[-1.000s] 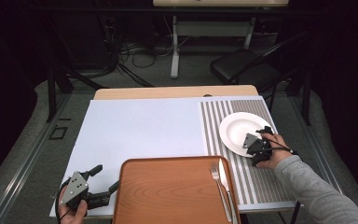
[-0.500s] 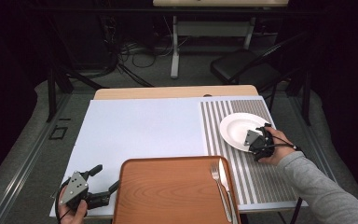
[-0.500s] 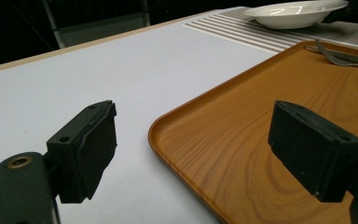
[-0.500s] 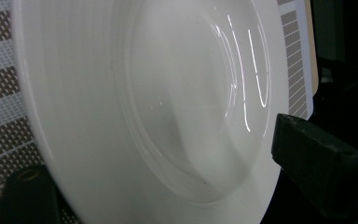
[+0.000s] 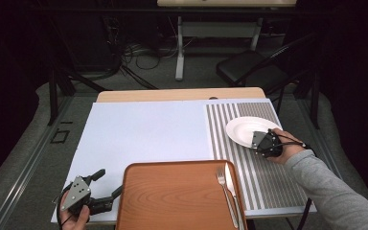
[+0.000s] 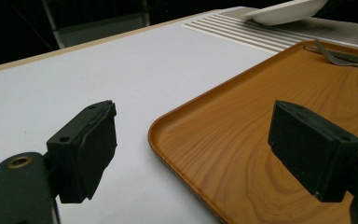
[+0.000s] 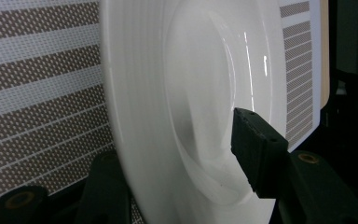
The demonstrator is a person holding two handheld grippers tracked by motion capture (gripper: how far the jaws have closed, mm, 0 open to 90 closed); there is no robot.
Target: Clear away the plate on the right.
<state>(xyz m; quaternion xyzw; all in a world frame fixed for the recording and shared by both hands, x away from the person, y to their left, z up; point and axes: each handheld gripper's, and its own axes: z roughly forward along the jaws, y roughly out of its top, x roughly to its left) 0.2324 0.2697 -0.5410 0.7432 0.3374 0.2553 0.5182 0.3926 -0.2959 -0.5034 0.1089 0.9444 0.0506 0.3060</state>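
At the right of the high view, the right tool has just been closing its jaws on the near rim of the white plate, one jaw under the rim and one over it, and the plate now tips up off the striped mat where a second ago it lay flat. I judge the grasp made and the lift begun, probably toward the wooden tray holding a fork. At lower left the left tool rests wide apart, holding nothing, beside the tray on the surface.
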